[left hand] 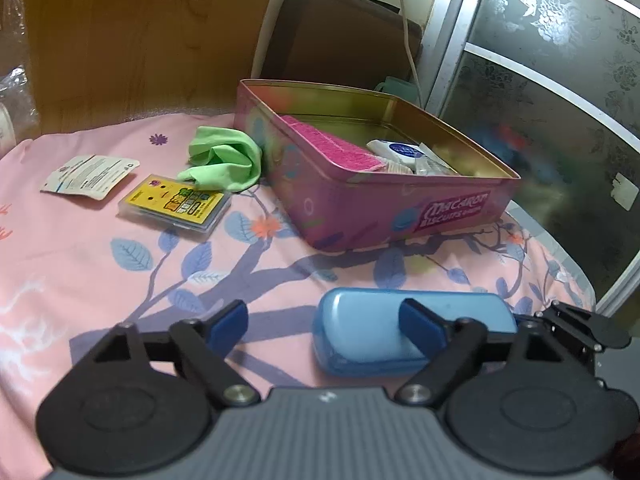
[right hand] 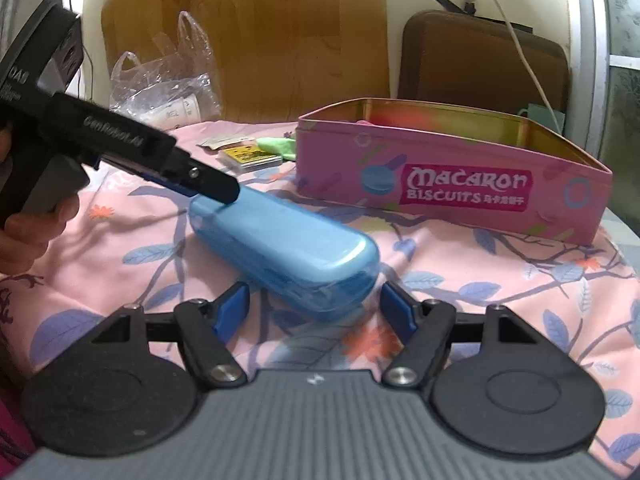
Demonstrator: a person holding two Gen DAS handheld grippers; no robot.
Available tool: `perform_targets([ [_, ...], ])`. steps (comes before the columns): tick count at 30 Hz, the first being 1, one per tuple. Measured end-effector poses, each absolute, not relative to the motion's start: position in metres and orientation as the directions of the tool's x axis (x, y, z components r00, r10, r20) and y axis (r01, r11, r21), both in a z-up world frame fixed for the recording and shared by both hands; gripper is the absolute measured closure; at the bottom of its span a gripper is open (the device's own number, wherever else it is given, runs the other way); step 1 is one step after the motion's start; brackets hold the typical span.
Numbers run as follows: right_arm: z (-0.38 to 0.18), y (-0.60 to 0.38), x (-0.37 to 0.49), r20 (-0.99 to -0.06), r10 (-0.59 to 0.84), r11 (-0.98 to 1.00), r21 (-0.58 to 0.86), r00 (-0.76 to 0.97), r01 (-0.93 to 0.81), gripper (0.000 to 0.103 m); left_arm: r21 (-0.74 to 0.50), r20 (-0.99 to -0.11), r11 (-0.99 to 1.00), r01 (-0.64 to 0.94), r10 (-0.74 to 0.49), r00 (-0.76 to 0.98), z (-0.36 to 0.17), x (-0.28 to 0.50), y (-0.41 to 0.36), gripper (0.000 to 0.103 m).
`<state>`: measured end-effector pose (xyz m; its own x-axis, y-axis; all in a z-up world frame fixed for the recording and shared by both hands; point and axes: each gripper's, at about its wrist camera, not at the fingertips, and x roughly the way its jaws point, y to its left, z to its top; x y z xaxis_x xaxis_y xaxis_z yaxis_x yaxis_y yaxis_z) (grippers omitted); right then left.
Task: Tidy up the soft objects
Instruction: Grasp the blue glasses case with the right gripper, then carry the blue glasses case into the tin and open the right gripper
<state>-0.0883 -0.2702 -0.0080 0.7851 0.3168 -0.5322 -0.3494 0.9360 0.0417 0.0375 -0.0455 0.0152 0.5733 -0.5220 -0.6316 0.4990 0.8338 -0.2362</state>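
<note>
A blue hard case (left hand: 372, 332) lies on the pink flowered sheet (left hand: 80, 272) in front of an open pink biscuit tin (left hand: 400, 216). My left gripper (left hand: 323, 320) stands open; its right finger (left hand: 420, 324) is over the case and its left one is over bare sheet. In the right wrist view the left gripper (right hand: 212, 190) reaches in from the left over the far end of the case (right hand: 288, 240). My right gripper (right hand: 315, 306) is open, with the near end of the case between its tips, apart from the pads. A green cloth (left hand: 224, 160) lies crumpled left of the tin.
Inside the tin (right hand: 460, 188) are a pink textured pad (left hand: 332, 144) and a white packet (left hand: 396, 150). A yellow card box (left hand: 176, 204) and a white sachet (left hand: 88, 176) lie on the sheet. A plastic bag (right hand: 168, 88) and a brown case (right hand: 480, 60) stand behind.
</note>
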Motion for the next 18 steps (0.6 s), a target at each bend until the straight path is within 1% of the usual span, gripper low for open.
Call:
perform_targets([
  [1, -0.008, -0.271, -0.088, -0.53, 0.314, 0.938, 0.042, 0.788, -0.345, 0.029, -0.262, -0.633, 0.824, 0.502, -0.54, 0.555, 0.015, 0.041, -0.047, 0.019],
  [2, -0.008, -0.273, -0.087, -0.528, 0.314, 0.938, 0.044, 0.789, -0.343, 0.029, -0.313, -0.629, 0.799, 0.514, -0.579, 0.518, 0.014, 0.045, -0.047, 0.025],
  [3, -0.008, -0.274, -0.085, -0.528, 0.315, 0.938, 0.048, 0.789, -0.342, 0.035, -0.37, -0.621, 0.768, 0.522, -0.623, 0.476, 0.013, 0.047, -0.048, 0.036],
  [4, -0.008, -0.275, -0.084, -0.528, 0.317, 0.938, 0.054, 0.788, -0.342, 0.035, -0.399, -0.619, 0.756, 0.518, -0.639, 0.456, 0.013, 0.049, -0.049, 0.036],
  [8, -0.008, -0.274, -0.081, -0.528, 0.317, 0.938, 0.052, 0.788, -0.343, 0.035, -0.32, -0.622, 0.774, 0.547, -0.607, 0.495, 0.024, 0.04, -0.059, 0.036],
  [10, -0.006, -0.276, -0.08, -0.528, 0.317, 0.94, 0.064, 0.788, -0.335, 0.035, -0.276, -0.589, 0.767, 0.579, -0.611, 0.529, 0.043, 0.036, -0.065, 0.036],
  [14, 0.019, -0.287, -0.077, -0.462, 0.318, 0.945, 0.084, 0.828, -0.316, 0.035, -0.258, -0.523, 0.748, 0.611, -0.64, 0.563, 0.081, 0.054, -0.079, 0.036],
  [18, 0.05, -0.303, -0.05, -0.411, 0.29, 0.955, 0.071, 0.864, -0.287, 0.035, -0.234, -0.493, 0.751, 0.618, -0.639, 0.59, 0.104, 0.097, -0.109, 0.036],
])
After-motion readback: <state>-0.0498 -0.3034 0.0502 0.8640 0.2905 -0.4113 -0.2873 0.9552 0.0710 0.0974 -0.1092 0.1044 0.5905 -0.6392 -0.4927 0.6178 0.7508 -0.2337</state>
